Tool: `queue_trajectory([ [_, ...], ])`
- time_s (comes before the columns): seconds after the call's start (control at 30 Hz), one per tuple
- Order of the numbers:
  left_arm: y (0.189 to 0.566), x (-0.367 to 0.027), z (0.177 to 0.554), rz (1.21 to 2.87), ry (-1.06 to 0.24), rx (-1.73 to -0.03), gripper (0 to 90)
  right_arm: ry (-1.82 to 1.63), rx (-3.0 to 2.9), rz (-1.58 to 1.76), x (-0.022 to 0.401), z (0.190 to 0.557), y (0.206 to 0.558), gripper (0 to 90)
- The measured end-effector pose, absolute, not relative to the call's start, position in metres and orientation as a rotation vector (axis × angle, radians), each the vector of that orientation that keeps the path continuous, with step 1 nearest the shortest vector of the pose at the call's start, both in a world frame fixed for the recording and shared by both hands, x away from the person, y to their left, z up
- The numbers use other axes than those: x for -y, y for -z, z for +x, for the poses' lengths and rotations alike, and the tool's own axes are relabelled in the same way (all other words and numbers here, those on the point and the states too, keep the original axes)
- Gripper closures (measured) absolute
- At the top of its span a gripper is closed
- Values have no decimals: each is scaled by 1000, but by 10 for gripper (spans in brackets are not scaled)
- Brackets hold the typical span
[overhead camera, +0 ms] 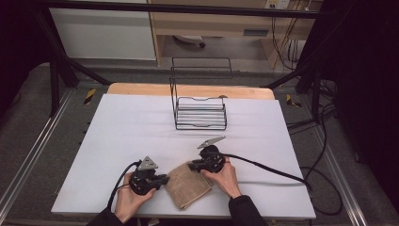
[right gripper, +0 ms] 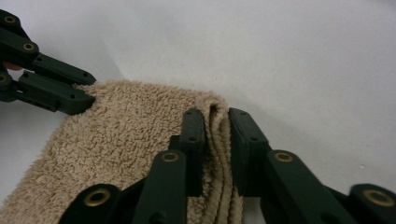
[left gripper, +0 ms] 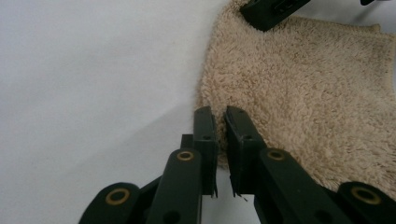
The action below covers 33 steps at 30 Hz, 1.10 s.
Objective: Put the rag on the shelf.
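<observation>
- White bench (overhead camera: 141,127), folded tan towel (overhead camera: 187,184) near my edge.
- Left gripper (left gripper: 218,116) fingers pinching one corner.
- Right gripper (right gripper: 216,116) fingers clamp opposite folded edge, ready to lift together.

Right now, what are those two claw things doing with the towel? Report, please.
Left gripper shut on towel edge. Right gripper shut on folded corner. Towel flat on table. Wire rack well behind, nothing in the way.

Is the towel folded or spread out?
Folded: the towel shows stacked layers at the edge pinched by the right hand-held gripper.
</observation>
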State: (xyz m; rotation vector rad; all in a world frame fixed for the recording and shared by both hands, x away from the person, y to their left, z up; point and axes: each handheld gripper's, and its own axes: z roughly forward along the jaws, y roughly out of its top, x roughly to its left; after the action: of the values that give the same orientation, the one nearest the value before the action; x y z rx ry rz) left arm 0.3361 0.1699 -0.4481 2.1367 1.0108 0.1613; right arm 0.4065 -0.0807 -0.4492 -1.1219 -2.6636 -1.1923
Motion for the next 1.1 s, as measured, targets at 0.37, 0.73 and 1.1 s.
queue_trajectory([
  [0.37, 433, -168, 362, 2151, -168, -1002, 847, 1195, 2676, -1206, 86, 401, 440, 844],
  [0.73, 444, -154, 395, 2118, -188, -1036, 825, 1280, 2659, -1460, 96, 389, 441, 840],
  [1.1, 450, -166, 391, 1968, -226, -1143, 583, 1311, 2672, -1470, 98, 387, 449, 805],
])
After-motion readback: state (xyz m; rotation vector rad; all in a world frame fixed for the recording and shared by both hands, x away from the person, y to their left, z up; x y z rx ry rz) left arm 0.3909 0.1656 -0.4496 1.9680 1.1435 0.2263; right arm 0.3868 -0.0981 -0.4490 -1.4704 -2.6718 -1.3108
